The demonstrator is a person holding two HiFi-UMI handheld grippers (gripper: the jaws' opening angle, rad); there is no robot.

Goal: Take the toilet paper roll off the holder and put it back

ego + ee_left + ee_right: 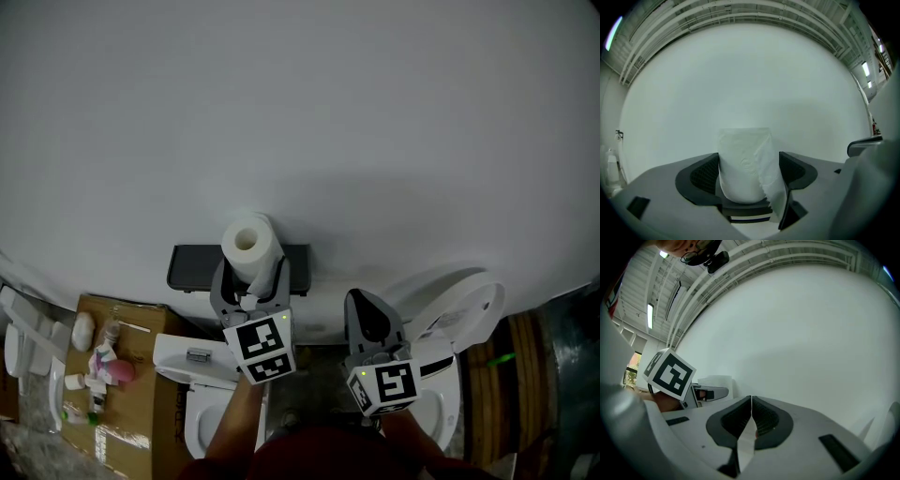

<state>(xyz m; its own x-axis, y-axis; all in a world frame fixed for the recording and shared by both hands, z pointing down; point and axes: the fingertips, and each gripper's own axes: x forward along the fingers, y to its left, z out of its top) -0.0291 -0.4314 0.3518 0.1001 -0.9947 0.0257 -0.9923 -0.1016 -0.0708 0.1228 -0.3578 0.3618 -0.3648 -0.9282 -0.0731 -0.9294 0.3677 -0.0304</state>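
The left tool and right tool are grey-bodied with black ridged pads. Each carries a white cube printed with black square markers. The person wears a dark red garment.

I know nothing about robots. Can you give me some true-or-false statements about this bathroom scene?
1. The toilet paper roll stands between the left claw's jaws. True.
2. The right claw grips a second roll. False: its jaws are shut together with nothing in them.
3. The roll lies on the floor. False: it is up at the dark holder on the wall.
4. A cardboard box with small toiletries sits at the far left. True.
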